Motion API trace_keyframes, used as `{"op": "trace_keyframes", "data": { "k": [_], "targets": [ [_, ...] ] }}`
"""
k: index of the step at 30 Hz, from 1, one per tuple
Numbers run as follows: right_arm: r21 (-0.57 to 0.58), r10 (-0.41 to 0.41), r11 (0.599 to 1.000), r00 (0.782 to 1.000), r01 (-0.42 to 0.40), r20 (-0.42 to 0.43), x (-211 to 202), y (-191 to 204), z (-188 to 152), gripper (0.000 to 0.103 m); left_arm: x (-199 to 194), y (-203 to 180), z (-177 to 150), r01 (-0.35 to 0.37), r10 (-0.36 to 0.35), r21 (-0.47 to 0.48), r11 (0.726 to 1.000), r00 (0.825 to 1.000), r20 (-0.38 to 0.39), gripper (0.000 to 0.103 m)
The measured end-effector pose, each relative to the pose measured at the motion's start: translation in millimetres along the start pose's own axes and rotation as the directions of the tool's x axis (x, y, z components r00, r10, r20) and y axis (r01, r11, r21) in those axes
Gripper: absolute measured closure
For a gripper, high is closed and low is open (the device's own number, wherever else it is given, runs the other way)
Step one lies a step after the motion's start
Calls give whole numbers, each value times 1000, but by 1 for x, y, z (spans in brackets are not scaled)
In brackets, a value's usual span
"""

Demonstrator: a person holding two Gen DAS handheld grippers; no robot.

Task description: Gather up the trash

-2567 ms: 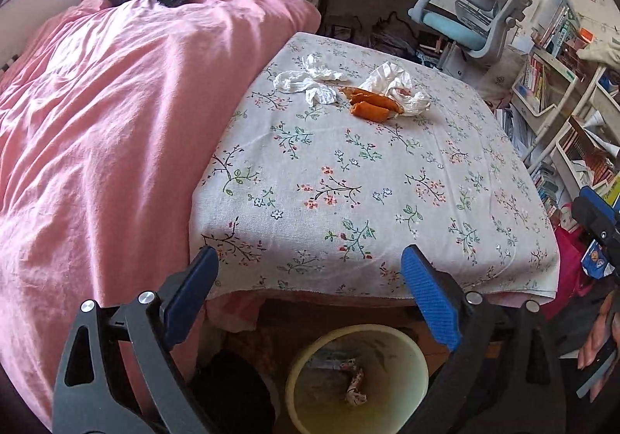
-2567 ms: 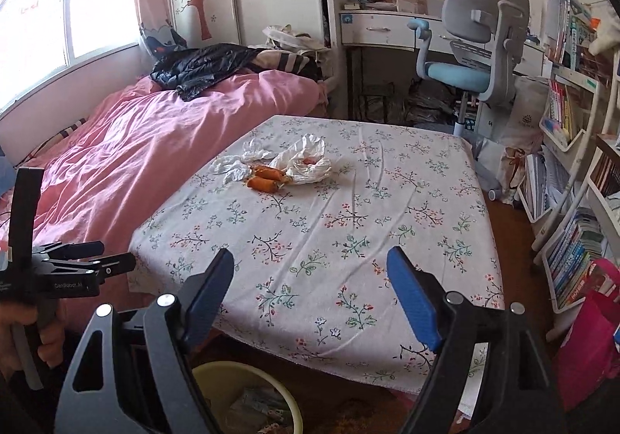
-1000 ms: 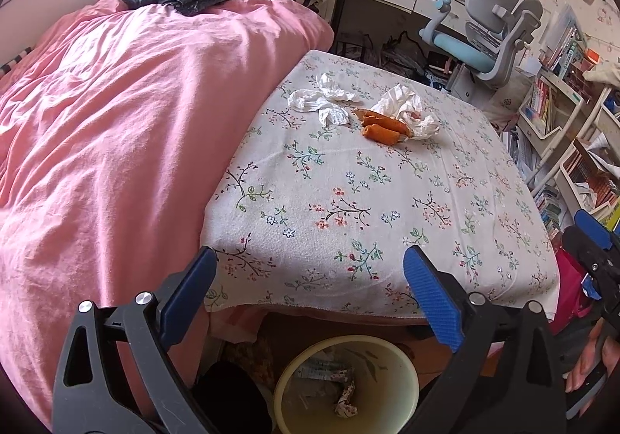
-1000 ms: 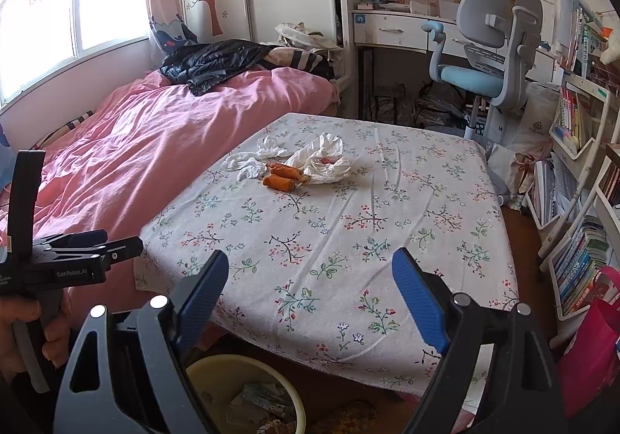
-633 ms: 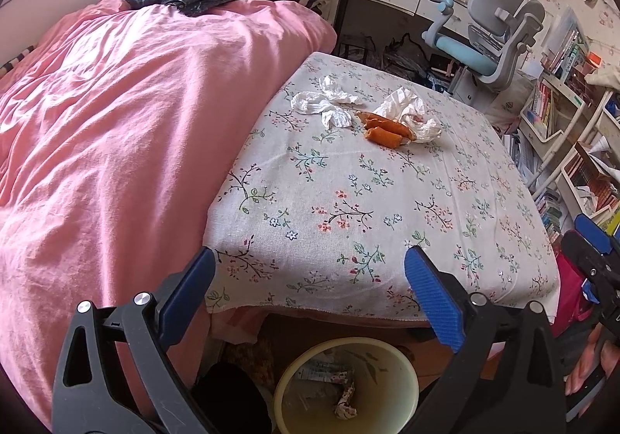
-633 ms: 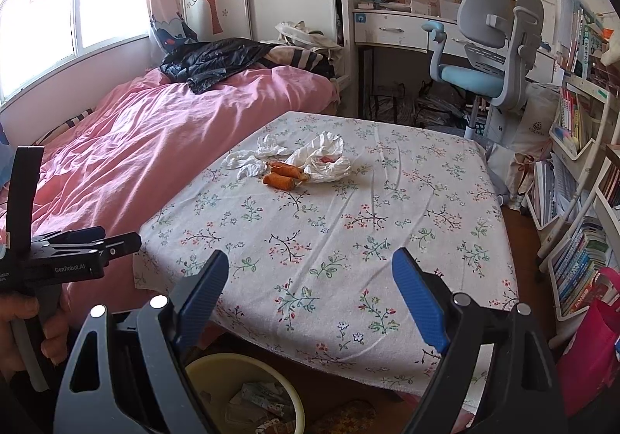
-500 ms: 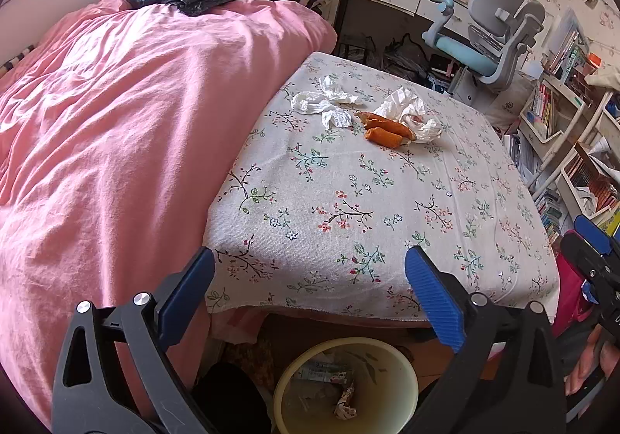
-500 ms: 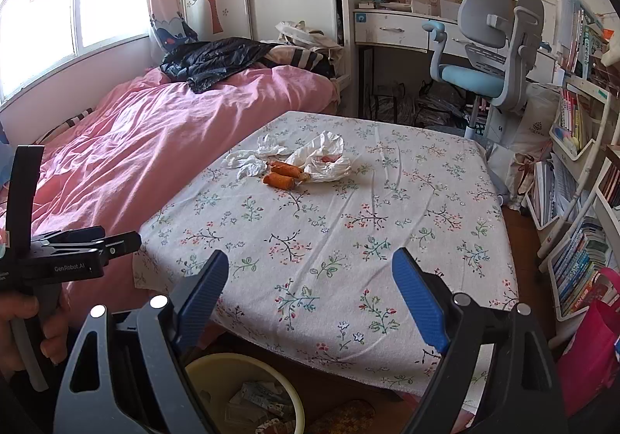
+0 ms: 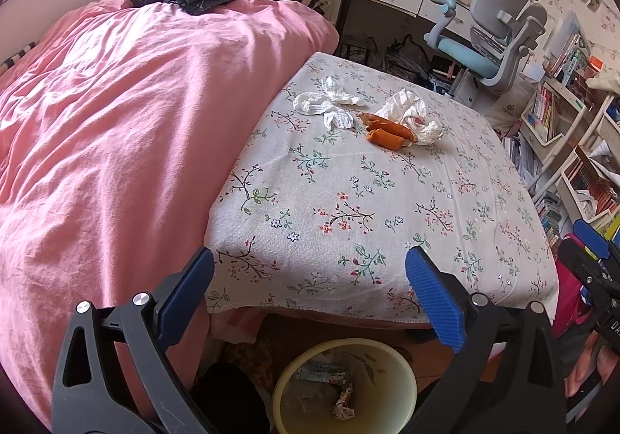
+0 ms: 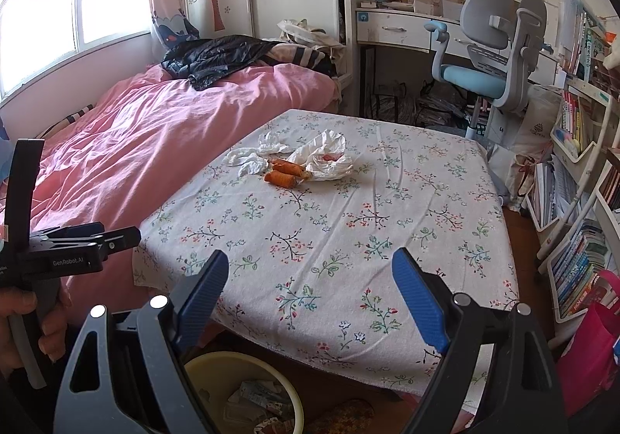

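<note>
On a table with a floral cloth (image 9: pixel 348 193) (image 10: pixel 387 224) lie crumpled white tissues (image 9: pixel 329 104) (image 10: pixel 248 159), two orange sausage-like pieces (image 9: pixel 387 133) (image 10: pixel 285 172) and a crumpled white wrapper (image 9: pixel 414 116) (image 10: pixel 325 155), all at its far side. A yellow trash bin (image 9: pixel 345 391) (image 10: pixel 248 391) with some trash inside stands on the floor below the near edge. My left gripper (image 9: pixel 310 290) is open and empty above the bin. My right gripper (image 10: pixel 310 286) is open and empty over the near table edge.
A bed with a pink duvet (image 9: pixel 116 124) (image 10: pixel 135 131) adjoins the table's left side. A desk chair (image 9: pixel 496 46) (image 10: pixel 492 58) stands behind. Bookshelves (image 10: pixel 581 182) and a pink bag (image 10: pixel 593 348) line the right.
Both grippers have drifted slightly nearer the table. Jaws stay open and the trash on the table has not moved.
</note>
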State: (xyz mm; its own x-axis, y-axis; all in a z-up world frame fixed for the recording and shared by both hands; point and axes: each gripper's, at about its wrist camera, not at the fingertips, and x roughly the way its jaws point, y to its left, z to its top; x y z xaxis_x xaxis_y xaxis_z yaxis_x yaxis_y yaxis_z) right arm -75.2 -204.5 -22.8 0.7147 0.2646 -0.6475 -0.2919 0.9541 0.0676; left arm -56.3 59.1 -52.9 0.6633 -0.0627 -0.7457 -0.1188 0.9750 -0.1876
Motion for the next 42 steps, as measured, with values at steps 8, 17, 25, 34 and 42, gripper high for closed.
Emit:
{"op": "trace_keyframes", "data": {
  "k": [8,17,25,34,42],
  "targets": [
    [-1,1,1000,1000,-1,-1,1,1,0,20,0,0,0,1,-1,0,1000,1000,0,8],
    [-24,15,1000,1000,-15,-3,2,8,-1,20,-1,1,2,2,-2,-6,1000,1000,3,8],
    [-41,19,999,1000,-19,-9,3,12,0,20,-3,2,2,4,-3,-17,1000,1000,8,8],
    [-54,26,998,1000,-26,-13,5,21,4,20,-2,3,3,5,-4,-18,1000,1000,8,8],
    [-69,31,997,999,-32,-17,8,26,6,20,-3,3,3,4,-4,-18,1000,1000,8,8]
  ]
}}
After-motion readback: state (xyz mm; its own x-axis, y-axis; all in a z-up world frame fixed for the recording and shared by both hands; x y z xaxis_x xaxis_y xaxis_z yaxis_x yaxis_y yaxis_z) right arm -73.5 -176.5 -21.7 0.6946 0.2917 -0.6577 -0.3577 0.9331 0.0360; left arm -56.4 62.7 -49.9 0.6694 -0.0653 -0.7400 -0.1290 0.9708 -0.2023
